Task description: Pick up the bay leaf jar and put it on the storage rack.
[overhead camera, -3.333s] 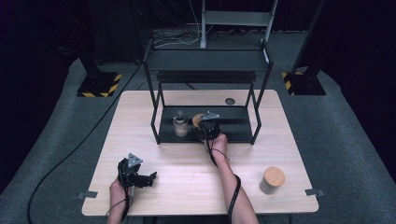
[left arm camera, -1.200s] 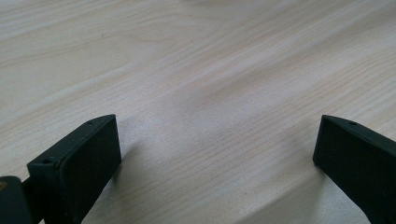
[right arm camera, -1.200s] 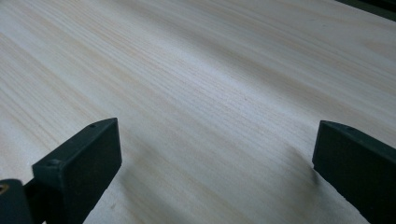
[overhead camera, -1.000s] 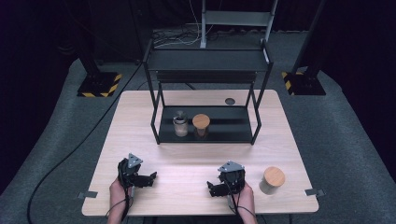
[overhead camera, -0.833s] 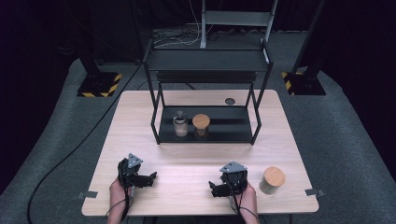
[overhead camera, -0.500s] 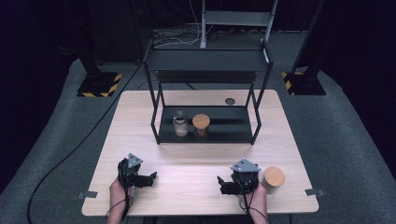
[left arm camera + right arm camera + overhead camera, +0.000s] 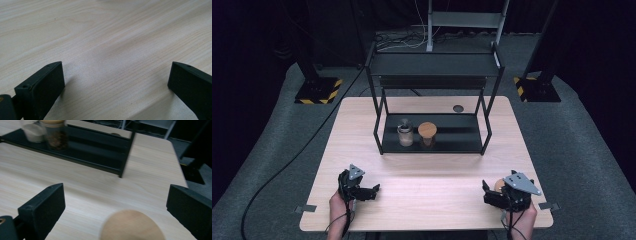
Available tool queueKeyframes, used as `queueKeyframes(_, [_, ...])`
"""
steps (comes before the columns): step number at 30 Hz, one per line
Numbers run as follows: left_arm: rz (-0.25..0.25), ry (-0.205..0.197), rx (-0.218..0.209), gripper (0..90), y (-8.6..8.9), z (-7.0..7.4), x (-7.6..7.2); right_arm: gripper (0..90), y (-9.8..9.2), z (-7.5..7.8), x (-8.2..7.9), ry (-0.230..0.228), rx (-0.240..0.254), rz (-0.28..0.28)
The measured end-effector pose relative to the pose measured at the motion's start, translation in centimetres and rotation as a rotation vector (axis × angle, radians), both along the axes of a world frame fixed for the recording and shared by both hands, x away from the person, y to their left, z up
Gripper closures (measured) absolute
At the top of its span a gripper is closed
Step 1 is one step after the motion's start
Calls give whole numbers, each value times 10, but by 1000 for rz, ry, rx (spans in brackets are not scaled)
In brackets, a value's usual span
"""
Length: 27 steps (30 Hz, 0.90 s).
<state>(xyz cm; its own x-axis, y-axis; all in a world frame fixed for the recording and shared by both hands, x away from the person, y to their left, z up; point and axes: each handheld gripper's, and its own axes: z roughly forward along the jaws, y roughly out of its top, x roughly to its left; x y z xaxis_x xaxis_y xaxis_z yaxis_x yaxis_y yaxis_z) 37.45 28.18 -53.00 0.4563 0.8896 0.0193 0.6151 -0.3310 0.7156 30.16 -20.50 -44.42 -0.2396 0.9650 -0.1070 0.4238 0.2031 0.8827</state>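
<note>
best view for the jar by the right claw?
Right gripper view: the jar's wooden lid sits large, if blurred, between the open right claw jaws. In the high view the jar is a sliver of lid, mostly hidden behind that claw. The left gripper view gives bare table between its own open jaws.

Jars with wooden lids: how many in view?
2. One stands on the rack's lower shelf, right of a glass jar: wooden-lid jar. The other is near the table's front right corner, between the right gripper's open jaws, mostly hidden in the high view.
</note>
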Motion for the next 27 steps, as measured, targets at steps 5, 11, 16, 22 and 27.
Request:
queueKeyframes(5, [0, 0, -1, 3, 0, 0, 0, 2, -21, -15, -9, 22, 23, -51])
queueKeyframes(11, [0, 1, 0, 3, 0, 0, 0, 0, -23, -39, -13, 62, 41, -53])
queueKeyframes(16, [-1, 1, -1, 3, 0, 0, 0, 0, -21, -57, -10, 81, 65, -41])
queueKeyframes(22, [0, 0, 0, 2, 0, 0, 0, 0, -19, -63, -5, 84, 75, -30])
queueKeyframes(27, [-1, 5, -4, 3, 1, 0, 1, 0, -20, -66, -3, 86, 82, -29])
